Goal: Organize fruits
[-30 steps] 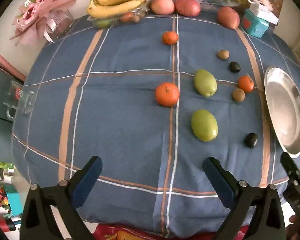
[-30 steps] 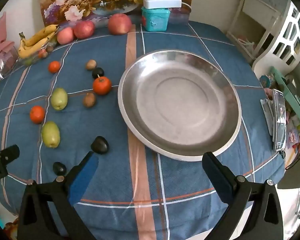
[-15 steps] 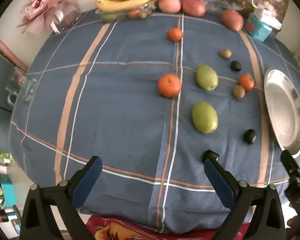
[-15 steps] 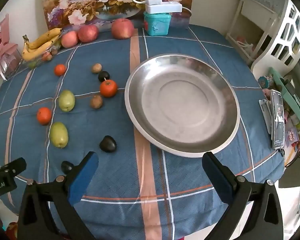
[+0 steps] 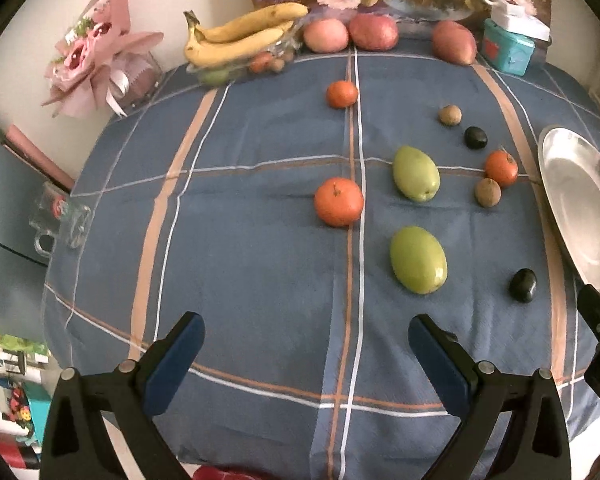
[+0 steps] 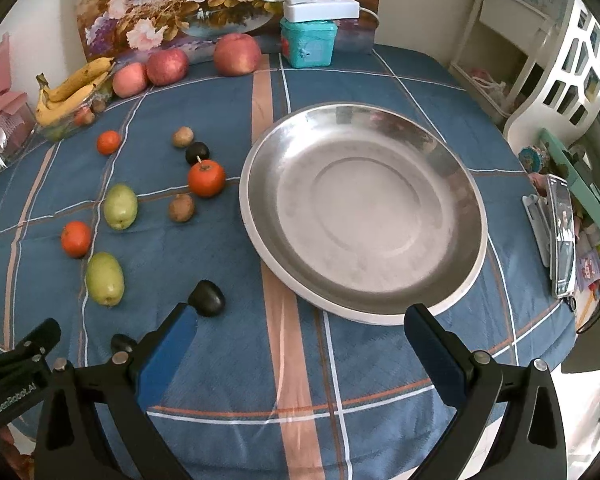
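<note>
Left gripper [image 5: 306,346]: we see its blue-padded jaws spread wide and holding nothing, hovering over the near edge of the tablecloth [image 5: 240,248], at 6 o'clock in the left wrist view.
Right gripper [image 6: 300,338]: we see it released as well, jaws wide apart and bare, over the cloth just below the plate, at 6 o'clock in the right wrist view.
Plate [image 6: 456,200]: a shallow steel dish with nothing in it; it fills the centre of the right wrist view and sits at 3 o'clock in the left one.
Green fruits: two, the nearer green fruit [image 5: 418,266] at about 4 o'clock from the larger orange fruit, the farther green fruit [image 5: 415,174] at about 2 o'clock from it.
Orange fruits: the larger orange fruit [image 5: 339,202] near the middle of the left view; a small orange fruit [image 5: 342,94] at 12 o'clock; an orange fruit with a stem [image 6: 206,178] just left of the plate.
Brown fruits: one brown fruit [image 6: 182,208] near the stemmed orange fruit, at its 7 o'clock; another brown fruit [image 6: 183,137] farther back.
Dark fruits: one dark fruit [image 6: 207,298] touching, or just behind, the right gripper's left fingertip, we cannot tell which; a second dark fruit [image 6: 197,153] between the far brown fruit and the stemmed orange fruit; a third dark fruit [image 6: 123,344] at 8 o'clock, partly hidden.
Far edge: bananas [image 5: 240,38] and three apples [image 5: 374,32] at 12 o'clock, beside a teal box [image 6: 308,46].
</note>
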